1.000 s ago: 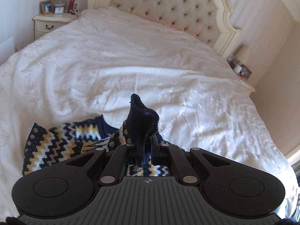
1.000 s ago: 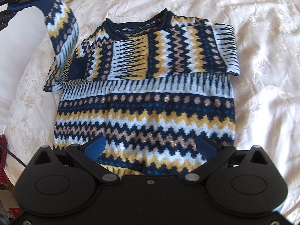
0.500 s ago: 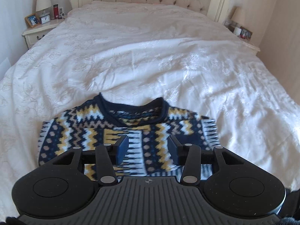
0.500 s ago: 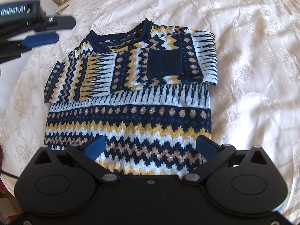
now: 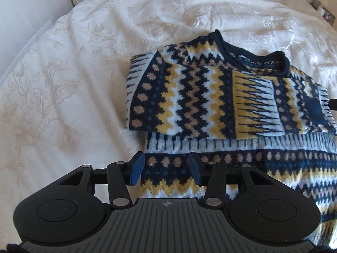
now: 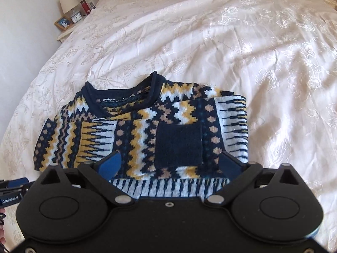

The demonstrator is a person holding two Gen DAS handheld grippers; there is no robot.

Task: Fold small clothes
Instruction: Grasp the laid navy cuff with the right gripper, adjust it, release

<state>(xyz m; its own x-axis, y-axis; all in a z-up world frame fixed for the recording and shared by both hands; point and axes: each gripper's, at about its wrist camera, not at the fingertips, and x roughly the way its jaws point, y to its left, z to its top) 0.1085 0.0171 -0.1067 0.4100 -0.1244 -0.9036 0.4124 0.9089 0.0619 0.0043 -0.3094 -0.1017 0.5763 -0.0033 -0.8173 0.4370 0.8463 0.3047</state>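
Note:
A knit sweater (image 5: 210, 97) (image 6: 134, 139) in navy, yellow, white and tan zigzags lies flat on the white bedspread (image 5: 84, 84). Both sleeves are folded across its chest, and a navy cuff (image 6: 179, 145) lies on top. My left gripper (image 5: 166, 168) hangs low over the sweater's left side edge. It is open, and the knit lies under the gap without the blue pads pressing on it. My right gripper (image 6: 170, 164) hovers wide over the folded sleeves; its jaws are closing and grip nothing. The left gripper (image 6: 14, 186) also shows at the left edge of the right wrist view.
A bedside table (image 6: 69, 19) with a lamp, a photo frame and a clock stands at the bed's far left corner. A second nightstand (image 5: 324, 12) is at the far right. A white wall (image 5: 25, 10) runs along the bed's left side.
My left gripper let go of the navy cuff, and the sleeve now lies across the chest. That gripper sank to the sweater's left edge. My right gripper moved from the hem up to the sleeves.

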